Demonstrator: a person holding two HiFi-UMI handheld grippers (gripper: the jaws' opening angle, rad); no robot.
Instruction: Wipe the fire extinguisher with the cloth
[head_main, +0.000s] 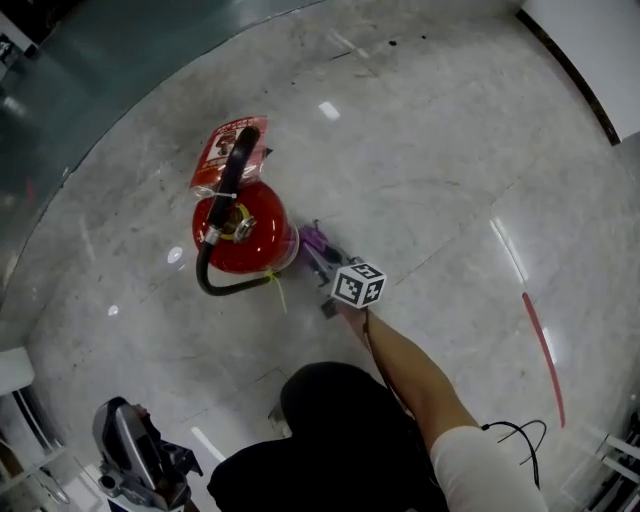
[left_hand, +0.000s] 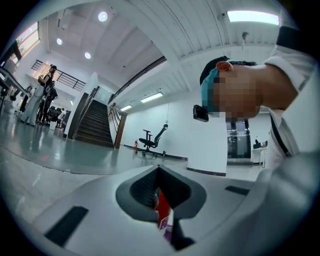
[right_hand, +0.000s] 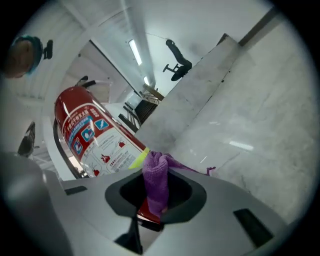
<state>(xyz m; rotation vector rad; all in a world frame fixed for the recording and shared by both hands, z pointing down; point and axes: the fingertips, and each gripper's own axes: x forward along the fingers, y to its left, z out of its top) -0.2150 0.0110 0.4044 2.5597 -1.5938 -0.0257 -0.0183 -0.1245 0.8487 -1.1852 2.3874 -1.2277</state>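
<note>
Marble floor (head_main: 430, 150) bears the fire extinguisher (head_main: 245, 235); only right gripper view shows cloth (right_hand: 156, 180) clamped.

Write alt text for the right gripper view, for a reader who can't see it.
The right gripper has its fingers shut on a bunched purple cloth, held close to the yellow band low on a red fire extinguisher with a white printed label. Pale marble floor stretches behind, with an office chair far off.
</note>
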